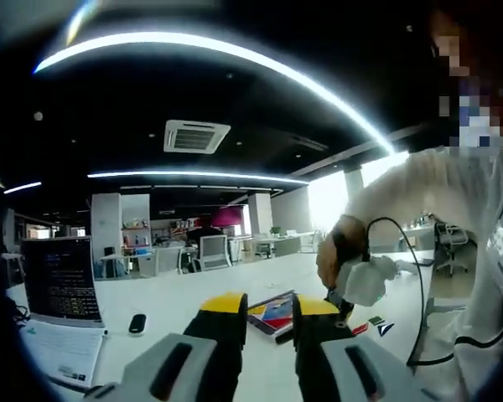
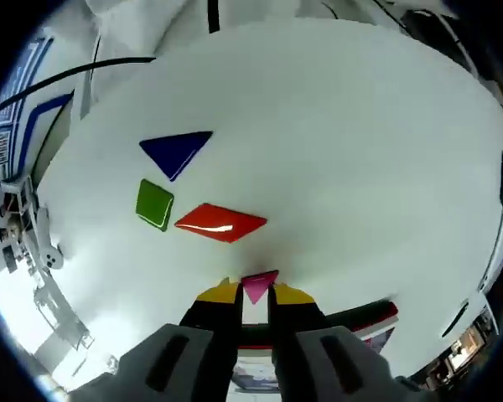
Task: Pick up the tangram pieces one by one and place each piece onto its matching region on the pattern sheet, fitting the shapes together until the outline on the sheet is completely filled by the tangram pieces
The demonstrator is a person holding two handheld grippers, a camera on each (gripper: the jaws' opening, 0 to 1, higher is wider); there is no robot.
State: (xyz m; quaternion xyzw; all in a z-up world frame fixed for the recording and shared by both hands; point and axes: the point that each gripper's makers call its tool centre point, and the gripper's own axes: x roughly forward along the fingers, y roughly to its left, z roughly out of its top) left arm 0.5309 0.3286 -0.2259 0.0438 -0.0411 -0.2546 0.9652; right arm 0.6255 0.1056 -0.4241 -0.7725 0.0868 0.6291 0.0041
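Surface: a white glossy table is seen.
Pieces laid on it: a blue triangle, a green square, a red parallelogram.
Elsewhere on it: an open laptop, a small black oval device.

An open-plan office: desks, swivel chairs, a laptop, ceiling strip lights.

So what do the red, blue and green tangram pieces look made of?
Likely hard plastic. The red parallelogram is glossy, with a bright highlight streak across its face. The green square shows a thick, solid side edge. The blue triangle looks smooth and evenly coloured, though painted wood can't be excluded.
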